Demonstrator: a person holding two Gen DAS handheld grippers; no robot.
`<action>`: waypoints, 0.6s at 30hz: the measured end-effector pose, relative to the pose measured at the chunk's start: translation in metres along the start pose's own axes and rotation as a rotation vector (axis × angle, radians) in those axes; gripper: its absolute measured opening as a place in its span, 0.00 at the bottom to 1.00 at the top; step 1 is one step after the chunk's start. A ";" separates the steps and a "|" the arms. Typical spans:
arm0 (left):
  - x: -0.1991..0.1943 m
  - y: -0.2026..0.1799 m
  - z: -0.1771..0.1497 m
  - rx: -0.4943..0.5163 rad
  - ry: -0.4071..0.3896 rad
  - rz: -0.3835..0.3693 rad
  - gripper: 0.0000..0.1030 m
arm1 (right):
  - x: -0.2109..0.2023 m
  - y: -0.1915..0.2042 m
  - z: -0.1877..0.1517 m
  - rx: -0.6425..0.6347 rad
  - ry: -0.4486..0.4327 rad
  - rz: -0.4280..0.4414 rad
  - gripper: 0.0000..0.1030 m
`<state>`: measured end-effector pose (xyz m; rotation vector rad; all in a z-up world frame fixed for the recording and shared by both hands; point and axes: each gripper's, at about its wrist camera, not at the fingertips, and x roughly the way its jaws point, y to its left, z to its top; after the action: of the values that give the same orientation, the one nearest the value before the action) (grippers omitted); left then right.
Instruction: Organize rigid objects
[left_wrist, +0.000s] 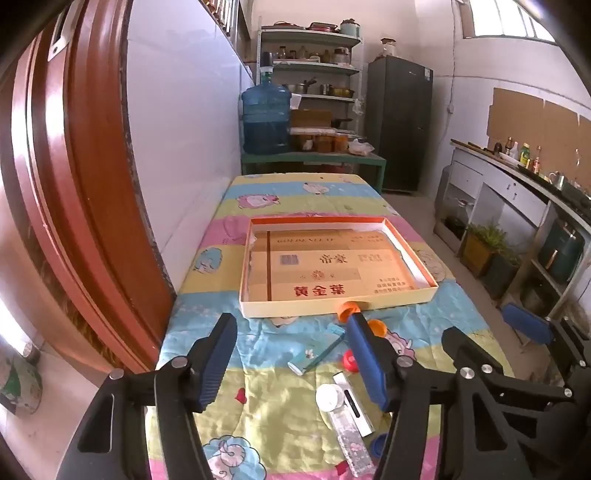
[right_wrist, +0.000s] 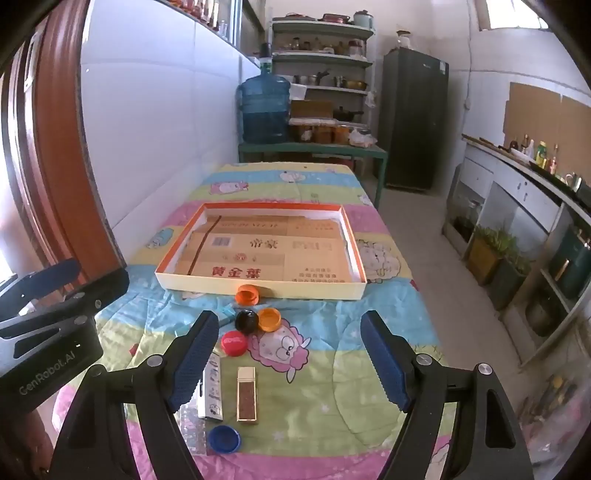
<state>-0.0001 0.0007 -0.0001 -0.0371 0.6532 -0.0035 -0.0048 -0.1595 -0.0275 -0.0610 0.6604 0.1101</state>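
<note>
A shallow cream box lid (right_wrist: 258, 286) with an orange rim, also in the left wrist view (left_wrist: 332, 306), lies on the table holding only flat cardboard. In front of it lie bottle caps: orange (right_wrist: 247, 294), black (right_wrist: 246, 321), orange (right_wrist: 269, 319), red (right_wrist: 233, 342) and blue (right_wrist: 223, 438). A brown lighter (right_wrist: 246, 393) and a white lighter (right_wrist: 213, 387) lie nearby. The left wrist view shows a teal box (left_wrist: 317, 350), a white cap (left_wrist: 330, 397) and a clear case (left_wrist: 351, 439). My left gripper (left_wrist: 295, 360) and right gripper (right_wrist: 291, 356) are open and empty above these.
The table wears a cartoon-print cloth (right_wrist: 332, 369). A white wall and a red door frame (left_wrist: 74, 184) stand on the left. A water jug (right_wrist: 263, 109), shelves and a fridge (right_wrist: 413, 118) stand behind. A counter (right_wrist: 517, 192) runs along the right.
</note>
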 end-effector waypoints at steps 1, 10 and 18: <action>0.000 0.000 0.000 0.000 -0.003 0.005 0.60 | 0.000 0.000 0.000 0.001 0.002 0.000 0.78; -0.004 -0.005 -0.005 0.022 0.000 0.008 0.60 | -0.003 -0.003 0.001 0.007 -0.003 0.016 0.78; -0.002 -0.005 -0.007 0.022 0.008 0.007 0.60 | -0.001 -0.004 -0.001 0.011 0.003 0.020 0.78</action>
<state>-0.0057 -0.0049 -0.0040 -0.0132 0.6613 -0.0043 -0.0060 -0.1638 -0.0278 -0.0439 0.6647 0.1252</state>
